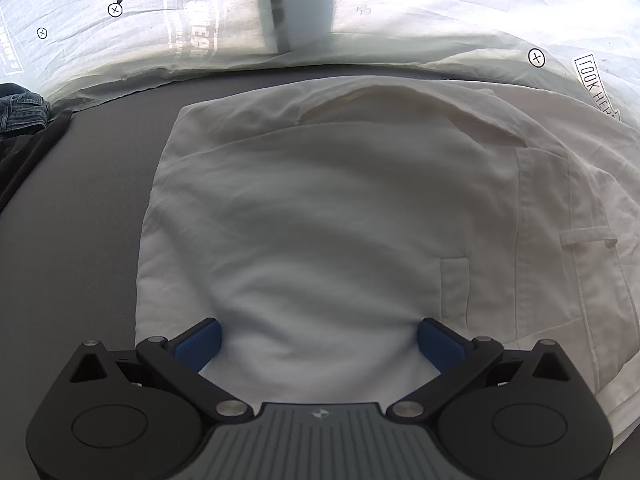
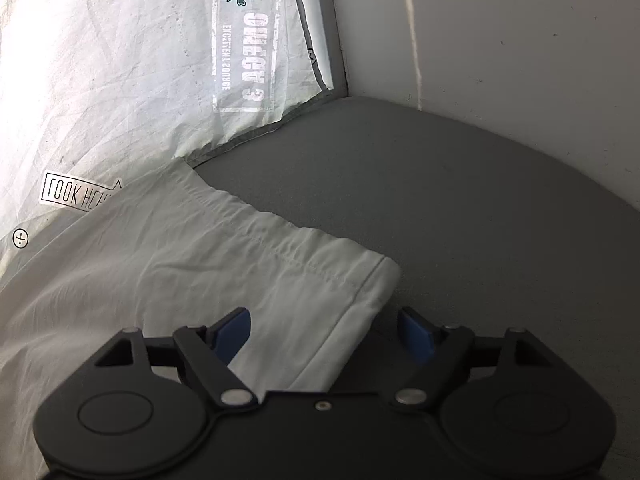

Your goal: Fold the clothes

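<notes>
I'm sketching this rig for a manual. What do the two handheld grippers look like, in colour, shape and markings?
Both look alike. The left gripper has black linkage arms with silver rivets, round black housings at each side, blue ribbed pads on its jaws, and a grey ridged centre plate with a small emblem. The right gripper has the same black links and blue pads, with a plain black body. No cables or sleeves show.

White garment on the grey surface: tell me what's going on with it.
A person is folding clothes with a handheld gripper in each hand. The white garment, which looks like trousers with a belt loop, lies partly folded on the grey surface, by a printed curtain. The left gripper sits over its middle with jaws open, gripping nothing. The right gripper is open too, straddling the hemmed end without pinching it. Some denim waits at the left edge.
</notes>
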Tool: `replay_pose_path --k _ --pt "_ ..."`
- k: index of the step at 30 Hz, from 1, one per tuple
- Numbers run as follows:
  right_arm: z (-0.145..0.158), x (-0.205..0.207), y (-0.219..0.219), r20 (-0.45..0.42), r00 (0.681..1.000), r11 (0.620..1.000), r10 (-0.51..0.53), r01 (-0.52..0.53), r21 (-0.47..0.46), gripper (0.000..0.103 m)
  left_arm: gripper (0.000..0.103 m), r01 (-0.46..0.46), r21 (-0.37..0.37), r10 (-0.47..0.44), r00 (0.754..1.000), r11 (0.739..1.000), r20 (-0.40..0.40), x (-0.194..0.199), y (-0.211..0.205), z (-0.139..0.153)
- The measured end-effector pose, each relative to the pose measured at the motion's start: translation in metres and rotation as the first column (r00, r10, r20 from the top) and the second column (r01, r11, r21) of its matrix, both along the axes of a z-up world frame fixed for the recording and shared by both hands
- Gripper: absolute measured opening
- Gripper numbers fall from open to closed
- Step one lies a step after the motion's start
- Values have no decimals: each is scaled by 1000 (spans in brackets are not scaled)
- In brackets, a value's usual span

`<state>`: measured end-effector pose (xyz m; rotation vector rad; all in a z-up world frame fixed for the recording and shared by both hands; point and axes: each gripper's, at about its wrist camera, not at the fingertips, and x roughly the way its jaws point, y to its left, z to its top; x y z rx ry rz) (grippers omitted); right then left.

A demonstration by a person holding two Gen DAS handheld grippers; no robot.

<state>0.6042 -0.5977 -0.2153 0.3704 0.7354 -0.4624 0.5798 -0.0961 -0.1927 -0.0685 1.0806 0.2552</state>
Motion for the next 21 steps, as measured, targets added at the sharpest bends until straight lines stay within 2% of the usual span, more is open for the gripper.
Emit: replay_pose_path --k 7,15,18,21 --pt "0 10 -7 18 1000 1000 -7 7 13 70 103 -1 -3 1 1000 1000 -3 0 0 0" --pt "0 12 -7 23 1000 1000 17 -17 15 46 103 -1 -6 1 1000 1000 -3 1 0 0" --pt "0 10 -13 51 998 996 24 -28 81 33 103 -1 -7 1 1000 1000 -1 0 0 0" --pt "-3 4 -28 106 994 970 -29 2 241 25 103 1 -7 -1 1000 1000 0 0 0 -1"
